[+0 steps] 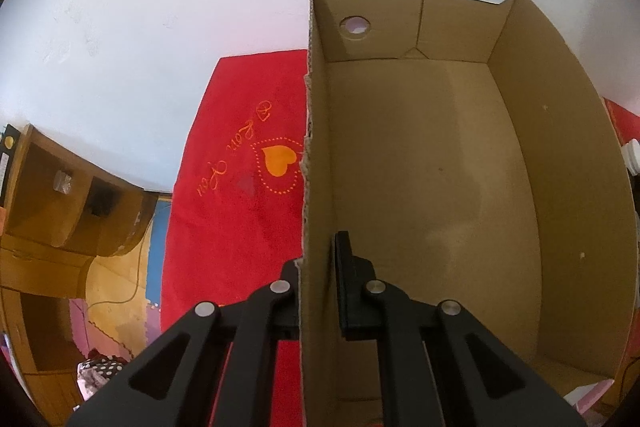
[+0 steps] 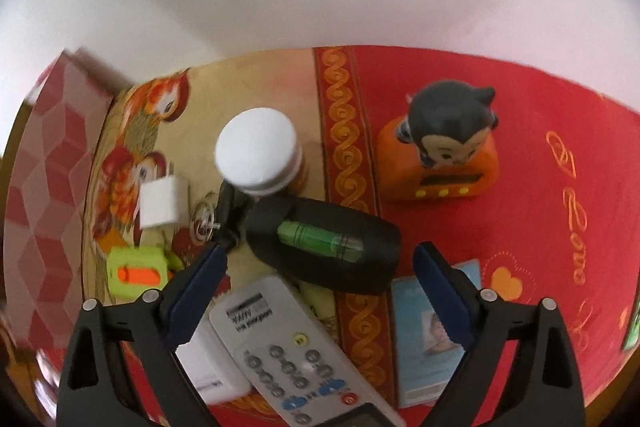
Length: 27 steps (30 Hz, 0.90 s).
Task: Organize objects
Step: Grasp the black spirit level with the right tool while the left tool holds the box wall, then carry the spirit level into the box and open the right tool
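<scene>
Left gripper (image 1: 318, 269) was clamped on the cardboard box (image 1: 420, 187) wall, right gripper (image 2: 320, 259) gaped over the black level tool (image 2: 324, 243) amid clutter, likely rigid, light; grab its narrower sides.

We see the left gripper (image 1: 318, 263) built of matte black linkage arms with long triangular cut-outs, joined by round silver pivot pins, two on each side; its fingers (image 1: 345, 267) are flat black slabs. The right gripper (image 2: 320, 267) has the same black arms, cut-outs and silver pins, but its fingers (image 2: 440, 287) carry dark blue pads, and one pad's inner edge looks ridged.
</scene>
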Available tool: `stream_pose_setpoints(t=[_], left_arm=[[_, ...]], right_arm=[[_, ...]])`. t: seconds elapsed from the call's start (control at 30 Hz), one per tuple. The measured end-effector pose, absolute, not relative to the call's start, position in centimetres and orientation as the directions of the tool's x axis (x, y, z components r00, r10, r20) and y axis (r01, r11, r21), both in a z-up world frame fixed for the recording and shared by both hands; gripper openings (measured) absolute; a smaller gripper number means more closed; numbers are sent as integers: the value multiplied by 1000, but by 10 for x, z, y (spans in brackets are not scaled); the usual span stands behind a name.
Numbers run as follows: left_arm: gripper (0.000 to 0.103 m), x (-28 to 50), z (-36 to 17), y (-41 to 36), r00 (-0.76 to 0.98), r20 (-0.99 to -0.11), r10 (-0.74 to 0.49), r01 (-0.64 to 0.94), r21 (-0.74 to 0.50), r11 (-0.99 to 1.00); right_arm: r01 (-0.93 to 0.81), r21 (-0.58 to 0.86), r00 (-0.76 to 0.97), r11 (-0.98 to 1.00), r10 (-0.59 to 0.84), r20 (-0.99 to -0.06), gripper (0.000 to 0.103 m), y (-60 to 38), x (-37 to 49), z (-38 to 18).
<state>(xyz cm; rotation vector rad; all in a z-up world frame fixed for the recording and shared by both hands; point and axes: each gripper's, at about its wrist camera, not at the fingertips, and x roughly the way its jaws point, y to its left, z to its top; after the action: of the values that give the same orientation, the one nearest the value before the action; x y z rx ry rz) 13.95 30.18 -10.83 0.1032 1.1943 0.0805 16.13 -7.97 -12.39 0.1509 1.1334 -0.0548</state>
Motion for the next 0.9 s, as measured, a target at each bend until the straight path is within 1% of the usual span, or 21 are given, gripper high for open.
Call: stream_pose_setpoints(t=[0.03, 0.1, 0.17, 0.23, 0.37, 0.5, 0.63, 0.73, 0.9], left_arm=[[6, 139, -108, 301, 367, -923, 118, -5, 125, 992], [6, 138, -108, 301, 374, -920, 119, 6, 131, 991], [6, 137, -108, 302, 377, -920, 111, 9, 123, 992], [6, 137, -108, 302, 378, -920, 106, 17, 121, 992], [6, 135, -109, 302, 385, -918, 99, 57, 131, 990], [5, 135, -105, 304, 399, -915, 64, 75, 102, 992], [4, 137, -103, 302, 404, -913, 61, 97, 109, 989], [4, 137, -103, 302, 404, -913, 55, 109, 107, 988], [4, 135, -101, 308, 406, -913, 37, 118, 93, 989]], right_arm=[[140, 72, 425, 987, 6, -905, 97, -80, 162, -125], [168, 44, 422, 985, -32, -906, 88, -81, 164, -126], [180, 64, 415, 982, -17, -910, 67, -82, 166, -127], [185, 89, 417, 979, 4, -909, 63, -83, 165, -126], [174, 73, 438, 982, -11, -899, 62, -77, 160, -120], [154, 30, 465, 988, -45, -884, 62, -68, 153, -105], [134, 45, 490, 990, -27, -871, 62, -55, 143, -84], [72, 92, 517, 993, 41, -855, 62, -35, 140, -61], [-98, 152, 554, 984, 181, -813, 62, 21, 148, -21]])
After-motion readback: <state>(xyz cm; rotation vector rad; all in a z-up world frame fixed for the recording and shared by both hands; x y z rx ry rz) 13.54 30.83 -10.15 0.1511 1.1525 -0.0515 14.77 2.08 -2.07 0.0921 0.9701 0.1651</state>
